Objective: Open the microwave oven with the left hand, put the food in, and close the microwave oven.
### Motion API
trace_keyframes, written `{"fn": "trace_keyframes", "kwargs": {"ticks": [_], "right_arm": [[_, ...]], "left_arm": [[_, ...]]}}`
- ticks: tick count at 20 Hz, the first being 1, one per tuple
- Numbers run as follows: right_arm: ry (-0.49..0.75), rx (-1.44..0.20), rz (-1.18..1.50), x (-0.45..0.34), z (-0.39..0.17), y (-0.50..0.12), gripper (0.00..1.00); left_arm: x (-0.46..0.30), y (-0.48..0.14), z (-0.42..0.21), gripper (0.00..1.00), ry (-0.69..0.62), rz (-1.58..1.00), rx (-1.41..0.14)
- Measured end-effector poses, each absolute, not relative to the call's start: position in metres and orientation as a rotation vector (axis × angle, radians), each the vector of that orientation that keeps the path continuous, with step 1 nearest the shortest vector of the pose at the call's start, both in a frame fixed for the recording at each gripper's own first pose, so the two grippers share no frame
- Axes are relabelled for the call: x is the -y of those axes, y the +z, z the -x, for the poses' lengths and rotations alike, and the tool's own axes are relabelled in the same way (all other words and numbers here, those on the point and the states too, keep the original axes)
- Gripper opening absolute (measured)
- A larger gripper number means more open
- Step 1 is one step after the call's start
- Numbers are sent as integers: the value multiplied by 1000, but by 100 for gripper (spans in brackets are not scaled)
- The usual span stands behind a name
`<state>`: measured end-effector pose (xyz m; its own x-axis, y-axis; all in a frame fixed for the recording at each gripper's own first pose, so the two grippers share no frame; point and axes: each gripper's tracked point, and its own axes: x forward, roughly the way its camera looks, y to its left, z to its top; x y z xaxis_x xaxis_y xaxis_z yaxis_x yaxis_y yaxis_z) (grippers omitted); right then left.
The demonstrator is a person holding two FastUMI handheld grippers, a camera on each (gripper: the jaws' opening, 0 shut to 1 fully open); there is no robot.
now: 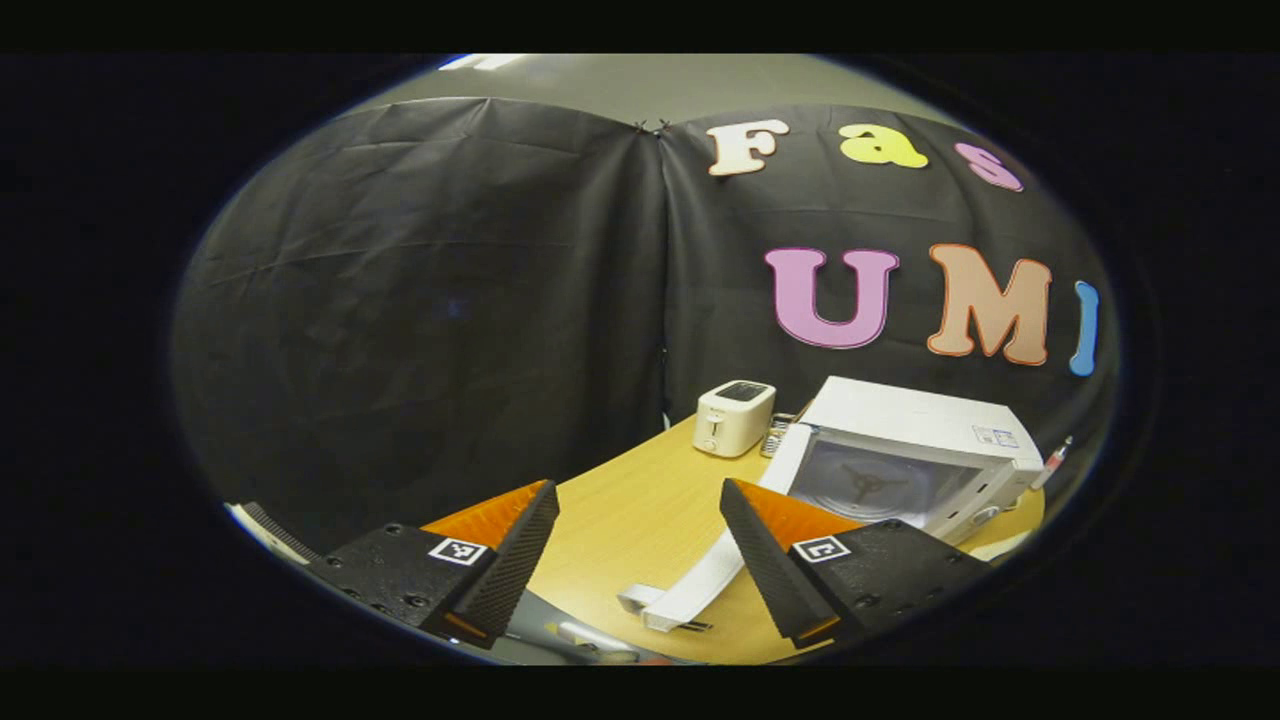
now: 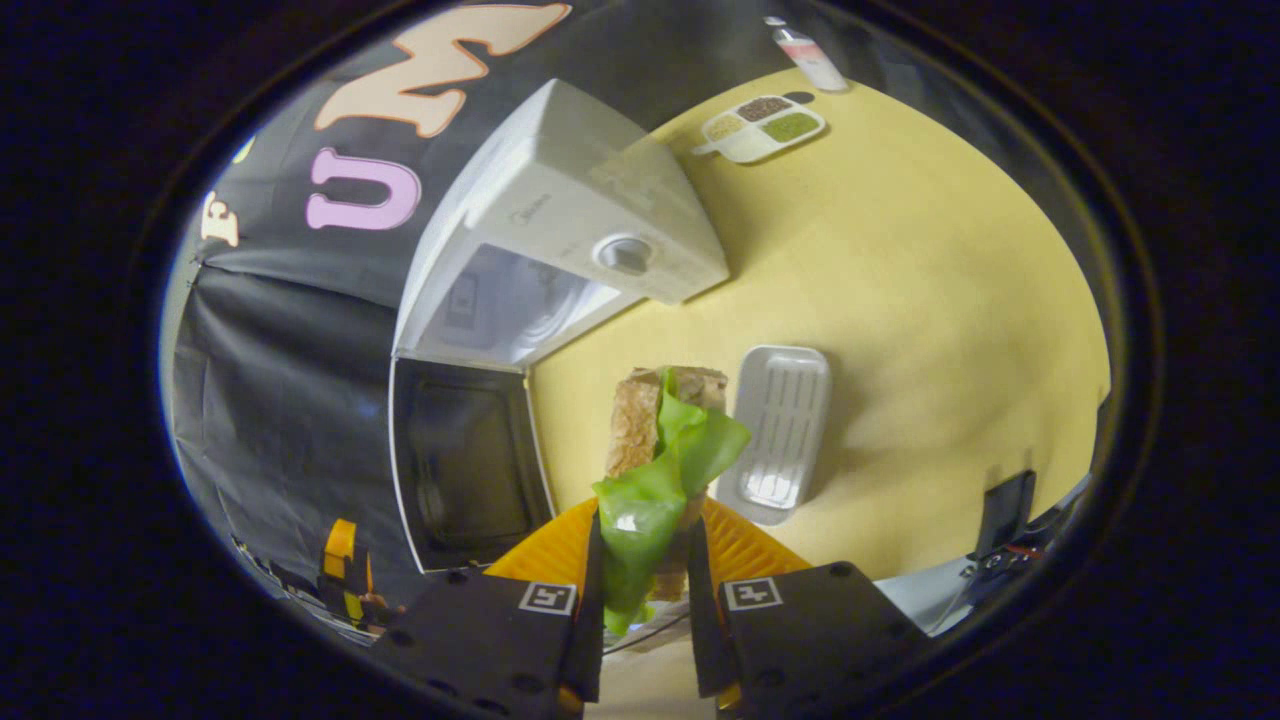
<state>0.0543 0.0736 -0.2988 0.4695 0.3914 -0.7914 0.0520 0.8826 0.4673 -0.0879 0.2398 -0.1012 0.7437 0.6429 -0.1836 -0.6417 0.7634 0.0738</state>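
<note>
Your right hand-held gripper clamped the sandwich above the bench, near the microwave with its door swung open; your left hand-held gripper gaped wide, empty.

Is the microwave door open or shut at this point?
Open: the microwave shows its bare cavity with the turntable, and the door hangs swung away.

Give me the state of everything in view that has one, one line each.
microwave: cavity empty, turntable bare
microwave door: swung fully open
sandwich: lifted off the table, clamped between the right fingers, lettuce hanging out
white tray: empty, flat on the table
left gripper: open, holding nothing
right gripper: shut on the sandwich
toaster: upright, slot empty
divided dish: compartments filled
</note>
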Motion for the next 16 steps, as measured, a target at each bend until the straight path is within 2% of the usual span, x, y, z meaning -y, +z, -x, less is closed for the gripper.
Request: {"fn": "trace_keyframes", "kwargs": {"ticks": [6,16], "right_arm": [[265,-898,-626,-163,-56,-289,39],[160,-646,-712,-227,-122,-297,39]], "left_arm": [[-275,-115,79,94,605,-13,-251],[-328,-133,65,94,507,27,-288]]}}
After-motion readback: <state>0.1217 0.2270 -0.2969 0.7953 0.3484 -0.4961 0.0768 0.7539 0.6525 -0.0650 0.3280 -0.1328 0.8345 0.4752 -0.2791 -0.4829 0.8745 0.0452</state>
